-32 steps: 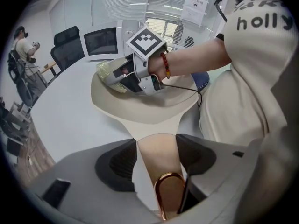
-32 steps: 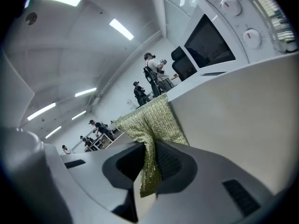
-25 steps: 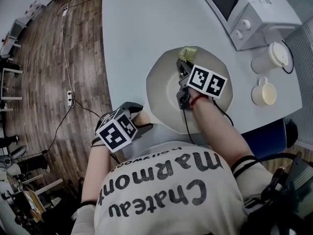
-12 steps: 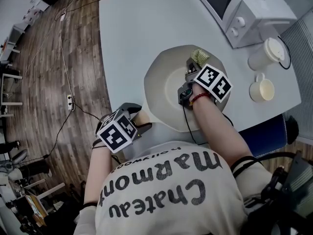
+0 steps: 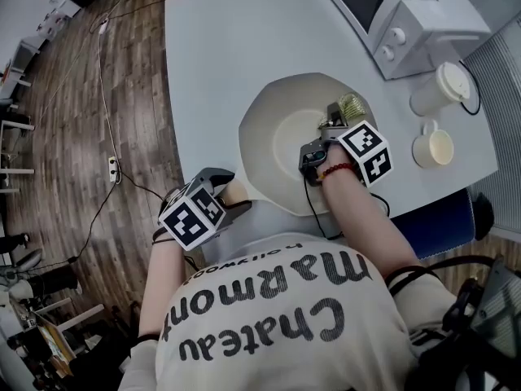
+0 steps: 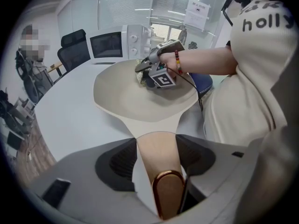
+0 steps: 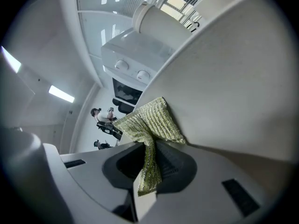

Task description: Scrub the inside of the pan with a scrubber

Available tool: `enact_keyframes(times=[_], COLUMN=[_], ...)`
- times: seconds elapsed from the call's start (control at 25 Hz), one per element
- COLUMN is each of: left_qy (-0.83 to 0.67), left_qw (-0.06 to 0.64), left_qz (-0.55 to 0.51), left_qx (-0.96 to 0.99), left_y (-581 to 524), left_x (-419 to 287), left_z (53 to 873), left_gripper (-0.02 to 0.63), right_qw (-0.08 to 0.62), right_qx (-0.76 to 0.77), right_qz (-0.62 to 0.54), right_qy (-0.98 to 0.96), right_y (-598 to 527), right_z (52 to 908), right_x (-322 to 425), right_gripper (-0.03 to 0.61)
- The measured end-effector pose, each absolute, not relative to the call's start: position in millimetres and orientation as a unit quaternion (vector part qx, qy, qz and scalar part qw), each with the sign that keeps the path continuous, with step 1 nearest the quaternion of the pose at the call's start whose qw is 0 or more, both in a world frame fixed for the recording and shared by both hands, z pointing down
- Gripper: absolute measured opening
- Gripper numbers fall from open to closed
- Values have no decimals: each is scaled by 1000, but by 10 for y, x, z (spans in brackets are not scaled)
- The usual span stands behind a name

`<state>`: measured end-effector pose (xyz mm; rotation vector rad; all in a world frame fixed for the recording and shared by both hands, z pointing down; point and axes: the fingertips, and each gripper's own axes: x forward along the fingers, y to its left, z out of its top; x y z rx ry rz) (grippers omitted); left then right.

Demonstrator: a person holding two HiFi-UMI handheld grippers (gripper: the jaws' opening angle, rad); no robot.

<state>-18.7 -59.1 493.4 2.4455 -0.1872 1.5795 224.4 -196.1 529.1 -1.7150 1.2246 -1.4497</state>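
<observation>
**Grey-white table, scrub in progress**

Pale tabletop (image 5: 212, 47) carries the round cream-coloured pan (image 5: 260, 116) at the person's edge. Left gripper (image 6: 156, 146) is clamped on the pan's tan handle (image 6: 156, 164), which ends in a copper loop. Right gripper (image 7: 149, 160) pinches a yellow-green woven mesh scrubber (image 7: 147, 120), pressed against the inner wall on the far right side.

Risks: the pinch on floppy mesh could slip under side load, and hard pushing at the wall could twist the handle in the left jaws.

Pan interior looks matte and uniform, no residue visible.
</observation>
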Motion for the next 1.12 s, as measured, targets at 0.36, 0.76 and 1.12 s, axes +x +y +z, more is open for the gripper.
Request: enact_keyframes(times=[0.36,0.76,1.12], left_qy=[-68,-74,-63], left_qw=[119,112,100], left_qz=[535,517,528], left_qx=[833,845,841], left_y=[-563,-575,-582], left_x=[-162,-139,-154], left_z=[4927,4922,4939], left_gripper=[285,285,285], right_qw=[107,-143,-230], right_qx=[-475,-210,-207], right_qz=[-489,-429,-384], right_qy=[724,867,870], right_y=[-2054,-1325,-1284], right_z=[4843,4804,5046], right_x=[1302,195,3], right_gripper=[63,63,81])
